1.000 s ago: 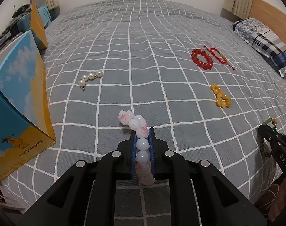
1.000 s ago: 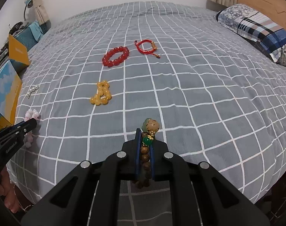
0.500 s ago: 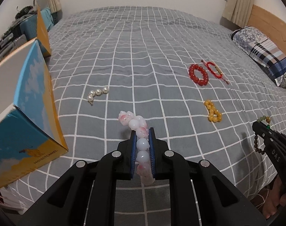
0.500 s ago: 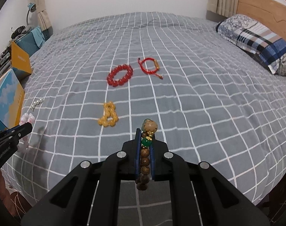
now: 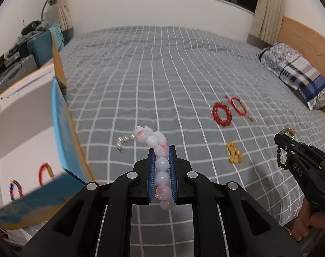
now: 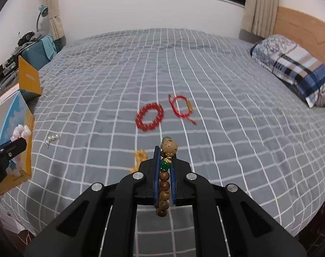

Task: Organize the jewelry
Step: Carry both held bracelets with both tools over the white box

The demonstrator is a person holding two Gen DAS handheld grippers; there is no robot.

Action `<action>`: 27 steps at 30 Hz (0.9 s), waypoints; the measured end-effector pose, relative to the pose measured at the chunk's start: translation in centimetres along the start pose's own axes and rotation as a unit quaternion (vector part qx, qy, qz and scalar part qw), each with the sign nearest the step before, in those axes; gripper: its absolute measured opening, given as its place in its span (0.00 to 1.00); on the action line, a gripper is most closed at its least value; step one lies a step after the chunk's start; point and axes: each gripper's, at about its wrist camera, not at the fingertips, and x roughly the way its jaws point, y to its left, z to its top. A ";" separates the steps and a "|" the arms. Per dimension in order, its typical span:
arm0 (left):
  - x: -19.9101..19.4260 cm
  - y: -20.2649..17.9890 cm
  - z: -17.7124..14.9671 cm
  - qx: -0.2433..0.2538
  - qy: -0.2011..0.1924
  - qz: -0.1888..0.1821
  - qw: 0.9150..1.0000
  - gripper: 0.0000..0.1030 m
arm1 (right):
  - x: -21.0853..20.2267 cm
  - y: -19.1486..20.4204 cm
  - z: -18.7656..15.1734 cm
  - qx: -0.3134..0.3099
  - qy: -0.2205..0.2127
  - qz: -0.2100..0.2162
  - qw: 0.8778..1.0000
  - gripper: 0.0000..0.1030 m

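Observation:
My left gripper (image 5: 161,150) is shut on a pink and white bead bracelet (image 5: 160,162) held above the grey checked bed, beside an open blue and orange box (image 5: 61,137). My right gripper (image 6: 164,152) is shut on a brown wooden bead bracelet (image 6: 164,184) with a green bead, raised over the bed's near edge. The right gripper also shows in the left wrist view (image 5: 279,139), and the left gripper in the right wrist view (image 6: 17,145). A red bead bracelet (image 6: 149,116), a red cord bracelet (image 6: 181,108), a yellow bead bracelet (image 5: 234,155) and a pearl strand (image 5: 125,140) lie on the bed.
Inside the white-lined box lie a red bracelet (image 5: 44,170) and a multicoloured one (image 5: 15,189). A plaid pillow (image 6: 291,68) and wooden headboard (image 6: 301,27) are at the right. Clutter and a teal case (image 5: 42,40) stand left of the bed.
Both grippers have risen with their bracelets. The left one has moved left towards the box, whose inside now shows. The view looks further across the bed.

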 end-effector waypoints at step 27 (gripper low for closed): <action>-8.1 13.5 3.0 -0.072 -0.049 0.083 0.993 0.12 | -5.0 16.4 7.3 -0.089 -0.053 0.074 0.992 0.07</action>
